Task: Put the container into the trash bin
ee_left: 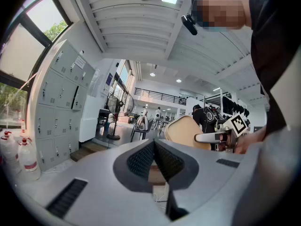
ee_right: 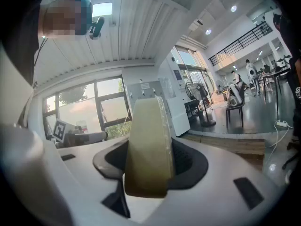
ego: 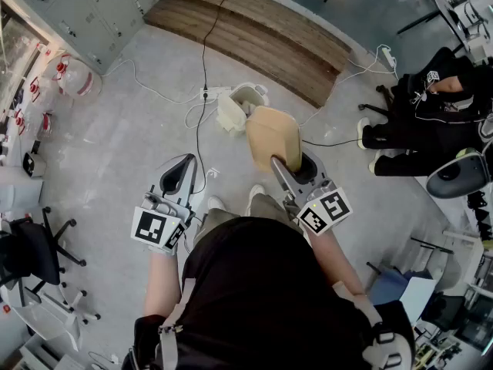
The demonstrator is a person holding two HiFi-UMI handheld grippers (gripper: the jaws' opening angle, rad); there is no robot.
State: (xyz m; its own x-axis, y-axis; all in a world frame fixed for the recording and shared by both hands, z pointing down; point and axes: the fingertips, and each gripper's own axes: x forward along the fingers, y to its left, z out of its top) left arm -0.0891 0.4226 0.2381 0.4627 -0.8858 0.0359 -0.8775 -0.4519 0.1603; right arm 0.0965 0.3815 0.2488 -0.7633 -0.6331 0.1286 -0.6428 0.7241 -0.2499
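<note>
A tan, flat-sided container (ego: 273, 135) stands on edge between the jaws of my right gripper (ego: 290, 165), which is shut on its near end. In the right gripper view the container (ee_right: 146, 135) fills the gap of the right gripper (ee_right: 150, 167). Just beyond it on the floor is a white trash bin (ego: 251, 94) with a pale bag (ego: 229, 115) hanging at its left side. My left gripper (ego: 187, 163) is held level to the left, shut and empty. In the left gripper view the left gripper (ee_left: 154, 146) shows its jaws meeting, and the container (ee_left: 184, 130) appears to the right.
Wooden steps (ego: 258, 31) run across the far side. A power strip (ego: 209, 93) and cables lie on the concrete floor near the bin. A seated person (ego: 430, 118) is at the right, a black office chair (ego: 32, 254) at the left, grey lockers (ego: 92, 10) at the far left.
</note>
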